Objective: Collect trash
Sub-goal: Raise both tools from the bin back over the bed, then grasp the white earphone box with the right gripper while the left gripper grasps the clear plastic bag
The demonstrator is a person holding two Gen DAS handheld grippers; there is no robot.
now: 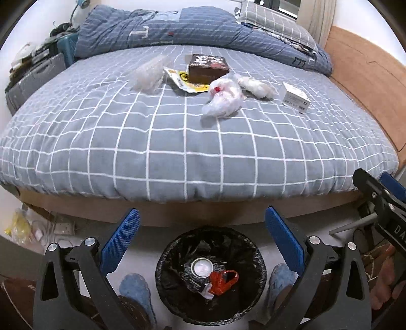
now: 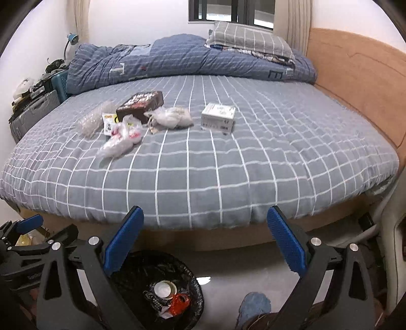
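Trash lies on the grey checked bed (image 1: 177,142): a brown box (image 1: 208,68), a yellow wrapper (image 1: 185,81), a clear bubble bag (image 1: 149,75), a crumpled plastic bag with red marks (image 1: 223,97), a white wad (image 1: 256,85) and a small white box (image 1: 295,97). A black-lined bin (image 1: 210,276) on the floor holds a can and a red wrapper. My left gripper (image 1: 203,241) is open and empty above the bin. My right gripper (image 2: 204,238) is open and empty at the bed's foot, the bin (image 2: 162,289) down to its left.
A rolled blue duvet (image 1: 177,28) and pillow (image 1: 274,22) lie at the bed's head. A wooden headboard (image 1: 368,76) runs along the right. A suitcase and clutter (image 1: 33,71) stand at the left. Blue slippers (image 1: 137,289) flank the bin.
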